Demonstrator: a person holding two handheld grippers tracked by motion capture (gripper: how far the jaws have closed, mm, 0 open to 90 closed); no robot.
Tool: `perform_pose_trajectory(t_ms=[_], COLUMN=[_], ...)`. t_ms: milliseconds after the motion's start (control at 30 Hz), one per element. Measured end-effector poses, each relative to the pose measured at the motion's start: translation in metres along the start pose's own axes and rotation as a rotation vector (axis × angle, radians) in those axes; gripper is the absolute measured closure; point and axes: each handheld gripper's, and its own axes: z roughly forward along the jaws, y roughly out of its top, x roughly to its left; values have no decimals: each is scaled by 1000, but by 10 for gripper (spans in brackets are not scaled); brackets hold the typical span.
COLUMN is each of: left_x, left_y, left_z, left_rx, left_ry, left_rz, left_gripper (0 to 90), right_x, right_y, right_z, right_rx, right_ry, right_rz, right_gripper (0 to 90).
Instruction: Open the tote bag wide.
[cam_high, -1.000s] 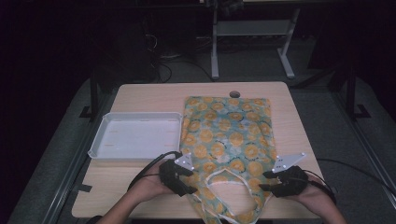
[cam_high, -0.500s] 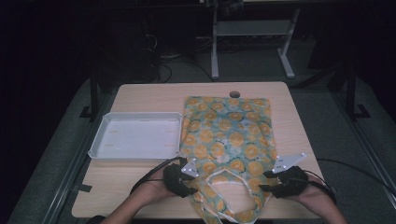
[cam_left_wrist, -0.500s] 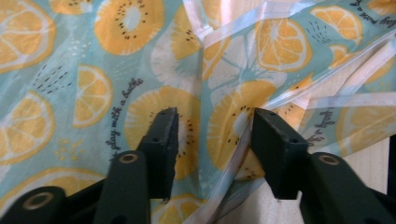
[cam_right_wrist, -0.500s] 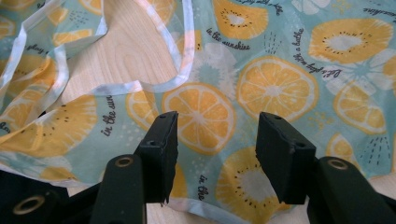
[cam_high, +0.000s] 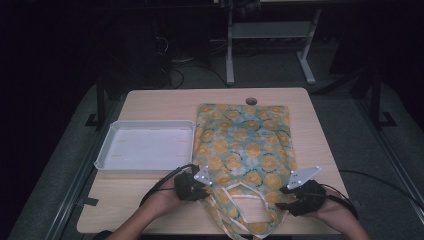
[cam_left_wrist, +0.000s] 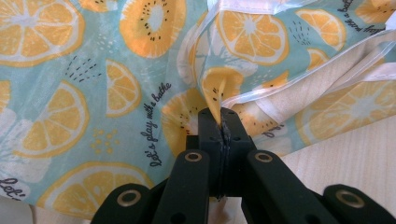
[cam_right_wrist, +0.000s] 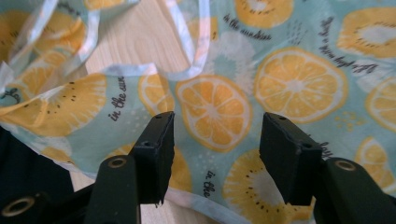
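A cloth bag (cam_high: 243, 145) printed with orange slices on pale blue lies flat on the right half of the wooden bench (cam_high: 150, 210), its closed end toward the far edge and its open end with the white-trimmed handles (cam_high: 245, 192) toward the person. Just left of it, touching or nearly touching its edge, sits a shallow white tray (cam_high: 145, 147).

The left gripper (cam_high: 202, 190) rests at the bag's near left corner, held in the person's left hand (cam_high: 162, 202). In the left gripper view its jaws have just closed, and they now stand pressed together with a pinched fold of the bag's fabric (cam_left_wrist: 219, 100) rising from between them, beside a white-edged hem.

The right gripper (cam_high: 287, 200) sits at the bag's near right corner, in the right hand (cam_high: 335, 212). Its jaws have just been opening a little; in the right gripper view they stand apart with the printed fabric (cam_right_wrist: 215, 112) lying flat beneath the gap between them, not pinched. A loop of the white handle strap (cam_right_wrist: 187, 42) curls over bare wood farther ahead of those jaws.
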Motion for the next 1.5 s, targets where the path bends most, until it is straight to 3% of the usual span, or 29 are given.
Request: perform_pose_trajectory(t_ms=[300, 400, 467, 500, 567, 600, 733, 833, 1033, 1167, 1367, 1500], left_x=[2, 2, 2, 3, 3, 3, 4, 4, -1, -5, -6, -3], left_y=[-1, -1, -1, -1, -1, -1, -1, -1, -5, -6, -4, -3], left_z=[0, 0, 0, 0, 0, 0, 0, -1, -5, -10, -29, -39], left_rx=[-5, -4, -5, -4, -3, -7, -6, 1, 16, 11, -63, -117], left_ry=[-14, -16, -17, -17, -20, -21, -25, -38, -91, -103, -98, -93], left_rz=[-16, -15, -16, -16, -18, -22, -24, -31, -30, -19, -12, -27], left_gripper=[893, 894, 894, 894, 895, 896, 897, 898, 900, 900, 900, 900], right_x=[1, 2, 1, 1, -1, -2, -4, -5, 0, 3, 5, 5], right_y=[0, 1, 2, 2, 2, 2, 3, 3, 1, 1, 3, 6], right_z=[13, 13, 12, 12, 12, 12, 13, 13, 11, 7, -9, -17], right_rx=[45, 49, 44, 44, 47, 40, 47, 47, 56, 46, -11, -36], right_ry=[-2, -9, -8, -8, -16, -9, 5, 21, 51, 61, 53, 35], right_rz=[-72, -79, -53, -53, -50, -41, -39, -17, -53, -56, -39, -40], right_gripper=[457, 530, 636, 636, 719, 805, 879, 891, 897, 898, 898, 898])
